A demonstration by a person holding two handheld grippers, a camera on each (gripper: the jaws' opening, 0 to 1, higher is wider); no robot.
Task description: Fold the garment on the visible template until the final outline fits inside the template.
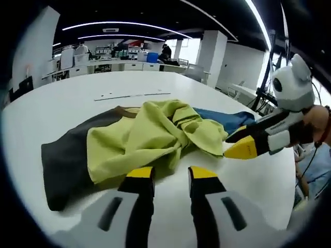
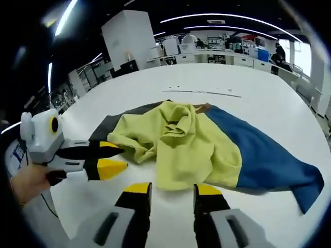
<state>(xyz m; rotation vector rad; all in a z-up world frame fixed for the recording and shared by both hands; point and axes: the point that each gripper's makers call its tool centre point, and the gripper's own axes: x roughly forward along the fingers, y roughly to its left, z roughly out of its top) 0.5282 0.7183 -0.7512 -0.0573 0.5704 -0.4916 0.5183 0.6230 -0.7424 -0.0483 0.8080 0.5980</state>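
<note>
A crumpled garment lies on the white table (image 1: 62, 98): a yellow-green body (image 1: 150, 137) (image 2: 186, 144), a dark grey sleeve (image 1: 64, 157) (image 2: 111, 126) and a blue sleeve (image 1: 225, 119) (image 2: 264, 160). My left gripper (image 1: 171, 174) stands open just in front of the yellow hem, with nothing between its fingers; in the right gripper view it (image 2: 123, 157) enters from the left, beside the yellow cloth. My right gripper (image 2: 173, 190) is open too, just short of the hem; in the left gripper view it (image 1: 235, 143) enters from the right, its tips at the cloth's edge.
A thin dark line (image 1: 132, 95) (image 2: 202, 92) is marked on the table beyond the garment. Desks, shelves and people stand far behind the table (image 1: 119, 57). Bare white tabletop surrounds the cloth on all sides.
</note>
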